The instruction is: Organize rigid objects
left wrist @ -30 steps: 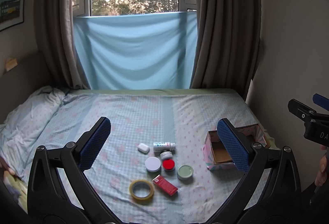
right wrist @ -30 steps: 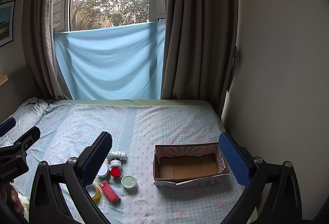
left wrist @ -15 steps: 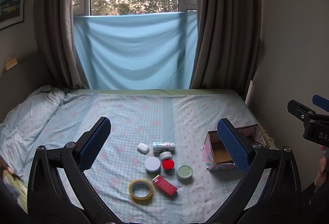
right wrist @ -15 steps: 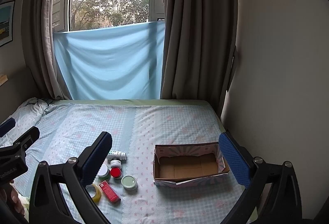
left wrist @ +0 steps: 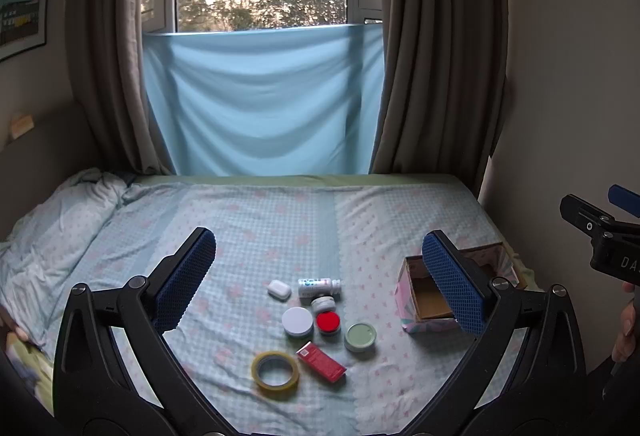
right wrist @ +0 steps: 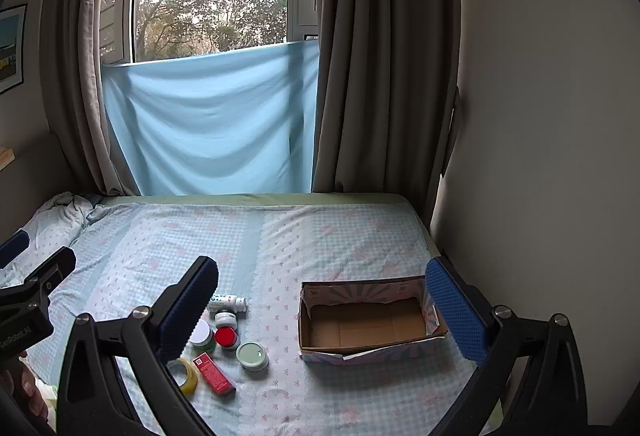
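Nearest the cameras, the left gripper (left wrist: 320, 276) and the right gripper (right wrist: 324, 306) are both held above the bed (left wrist: 280, 220) with jaws spread wide and nothing between them; no item is seen to be touched. Just beyond, at the near edge of the cluster, a roll of yellow tape (left wrist: 275, 370) is laid flat, with a red box (left wrist: 321, 361) just to its right; a little farther, a white-lidded jar (left wrist: 297, 321), a red-lidded jar (left wrist: 328, 322) and a green-lidded jar (left wrist: 360, 336) are set close together, and farther again a small white jar (left wrist: 323, 303), a white bottle (left wrist: 319, 287) lying on its side and a white earbud case (left wrist: 279, 290) are found. To the right, well apart from the cluster, an open cardboard box (right wrist: 368, 324) is seen, with nothing in it; it is judged that all 8 items are yet to be placed inside. Trouble may be expected from the crowding: neighbours could be nudged by wide jaws; the bottle could be rolled on the soft, creased sheet; a round lid could be slipped from the pads; the light box could be pushed toward the right edge of the bed.
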The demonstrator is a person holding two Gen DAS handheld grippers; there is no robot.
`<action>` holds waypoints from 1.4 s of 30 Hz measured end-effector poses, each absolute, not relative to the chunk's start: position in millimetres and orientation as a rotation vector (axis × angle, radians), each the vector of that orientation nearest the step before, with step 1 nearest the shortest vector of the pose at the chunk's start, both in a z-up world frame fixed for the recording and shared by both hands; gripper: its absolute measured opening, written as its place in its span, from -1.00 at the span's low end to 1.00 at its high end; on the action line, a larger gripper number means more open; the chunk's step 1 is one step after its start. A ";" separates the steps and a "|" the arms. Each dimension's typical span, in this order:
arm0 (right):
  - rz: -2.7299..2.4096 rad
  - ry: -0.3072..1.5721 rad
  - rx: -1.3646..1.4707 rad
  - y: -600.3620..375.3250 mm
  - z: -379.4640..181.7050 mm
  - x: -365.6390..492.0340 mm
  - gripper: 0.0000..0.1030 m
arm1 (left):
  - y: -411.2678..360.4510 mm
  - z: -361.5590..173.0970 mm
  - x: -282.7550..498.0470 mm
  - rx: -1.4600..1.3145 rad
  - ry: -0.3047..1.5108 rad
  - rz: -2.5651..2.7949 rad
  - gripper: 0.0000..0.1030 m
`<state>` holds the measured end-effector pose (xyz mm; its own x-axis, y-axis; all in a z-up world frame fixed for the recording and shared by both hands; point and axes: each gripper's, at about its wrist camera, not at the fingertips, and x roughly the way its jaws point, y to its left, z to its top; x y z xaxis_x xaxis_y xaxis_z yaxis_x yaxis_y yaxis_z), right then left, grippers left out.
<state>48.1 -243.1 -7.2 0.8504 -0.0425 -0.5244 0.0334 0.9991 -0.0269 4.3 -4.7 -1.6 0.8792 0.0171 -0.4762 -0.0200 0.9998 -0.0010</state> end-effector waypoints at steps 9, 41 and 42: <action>-0.036 0.549 -0.012 -245.5 -7.8 50.4 1.00 | -5.1 -1.5 4.7 -0.007 0.499 0.019 0.99; 0.265 0.896 -0.095 -190.2 -157.1 152.6 1.00 | 78.1 -208.5 33.4 -0.156 1.017 0.270 0.99; 0.266 0.922 -0.090 -184.2 -166.8 157.6 1.00 | 79.4 -222.5 37.0 -0.160 1.043 0.261 0.99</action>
